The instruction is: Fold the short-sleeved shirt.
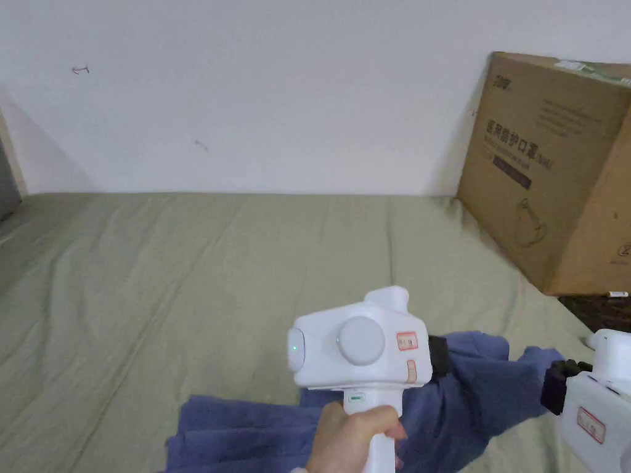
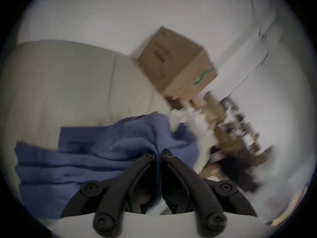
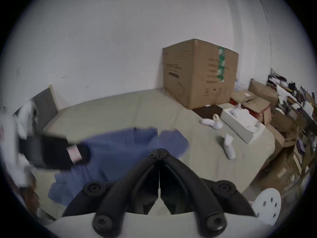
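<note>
Nearest the head camera, a hand (image 1: 351,437) grips the white handle of the left tool (image 2: 158,153). Its black jaws are pressed together on a bunched fold of the blue short-sleeved shirt (image 2: 96,155), as the left gripper view shows. That shirt lies crumpled along the near edge of a surface covered in olive-green sheet (image 1: 203,277). At the lower right, the right tool (image 3: 159,149) has its jaws closed tip to tip just above the sheet beside the shirt's edge, with no cloth seen between them. Behind, a large cardboard box (image 1: 554,172) stands against a white wall (image 1: 277,92).
</note>
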`<act>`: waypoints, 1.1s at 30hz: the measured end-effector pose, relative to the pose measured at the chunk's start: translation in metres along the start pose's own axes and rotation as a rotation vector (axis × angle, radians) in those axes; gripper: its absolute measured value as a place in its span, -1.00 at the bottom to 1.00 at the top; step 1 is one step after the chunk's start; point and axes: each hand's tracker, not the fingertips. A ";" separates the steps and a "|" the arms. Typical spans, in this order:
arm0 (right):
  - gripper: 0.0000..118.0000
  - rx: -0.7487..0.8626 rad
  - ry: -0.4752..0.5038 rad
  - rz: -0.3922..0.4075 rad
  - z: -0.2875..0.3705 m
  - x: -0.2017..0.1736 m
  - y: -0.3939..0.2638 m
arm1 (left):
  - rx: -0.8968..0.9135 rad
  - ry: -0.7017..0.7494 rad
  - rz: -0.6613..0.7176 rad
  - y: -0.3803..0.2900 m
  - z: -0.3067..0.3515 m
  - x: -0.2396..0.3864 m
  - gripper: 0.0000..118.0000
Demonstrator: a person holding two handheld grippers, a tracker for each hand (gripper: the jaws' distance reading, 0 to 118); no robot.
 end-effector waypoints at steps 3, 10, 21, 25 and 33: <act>-1.00 -0.025 -0.015 -0.004 0.000 0.012 -0.010 | -0.165 0.115 -0.001 -0.047 -0.057 -0.016 -0.91; -1.00 -0.084 0.000 0.016 -0.010 0.003 -0.026 | -0.262 0.171 0.002 -0.096 -0.086 -0.035 -0.82; -1.00 -0.109 0.119 0.083 -0.020 -0.046 -0.029 | -0.083 0.211 0.002 -0.042 0.010 -0.062 -0.53; -1.00 -0.136 0.175 0.100 -0.025 -0.067 -0.041 | -0.063 0.404 -0.003 -0.068 0.035 -0.106 -1.00; -1.00 -0.212 0.234 0.139 -0.051 -0.103 -0.059 | -0.080 0.457 0.143 -0.077 0.066 -0.184 -1.00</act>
